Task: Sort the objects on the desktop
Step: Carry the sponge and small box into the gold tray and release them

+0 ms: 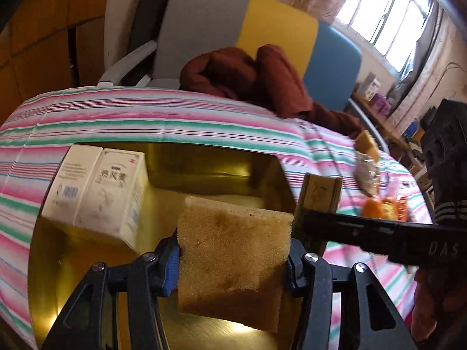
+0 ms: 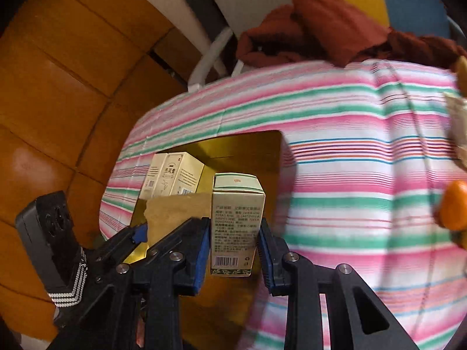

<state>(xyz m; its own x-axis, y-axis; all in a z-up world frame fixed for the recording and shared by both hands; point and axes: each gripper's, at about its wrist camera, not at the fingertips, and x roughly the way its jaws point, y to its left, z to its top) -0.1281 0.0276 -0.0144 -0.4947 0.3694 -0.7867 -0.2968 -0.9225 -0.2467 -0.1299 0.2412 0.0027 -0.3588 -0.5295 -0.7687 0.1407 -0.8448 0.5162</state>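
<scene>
My left gripper (image 1: 233, 258) is shut on a tan sponge (image 1: 233, 250) and holds it over a gold box (image 1: 204, 163) set on the striped tablecloth. A cream carton (image 1: 96, 192) lies in the box at the left; it also shows in the right wrist view (image 2: 172, 175). My right gripper (image 2: 235, 248) is shut on a small cream and green carton (image 2: 236, 221) and holds it upright at the gold box's (image 2: 248, 148) right side. The sponge (image 2: 178, 215) and left gripper fingers (image 2: 140, 233) show to its left. The right gripper's finger (image 1: 379, 233) crosses the left wrist view.
Striped pink, green and white tablecloth (image 1: 146, 119) (image 2: 350, 175) covers the table. An orange fruit (image 2: 454, 207) and other small items (image 1: 367, 172) lie at the right. A dark red cloth (image 1: 248, 73) lies on a chair beyond the far edge. Wooden floor (image 2: 58, 87) is at the left.
</scene>
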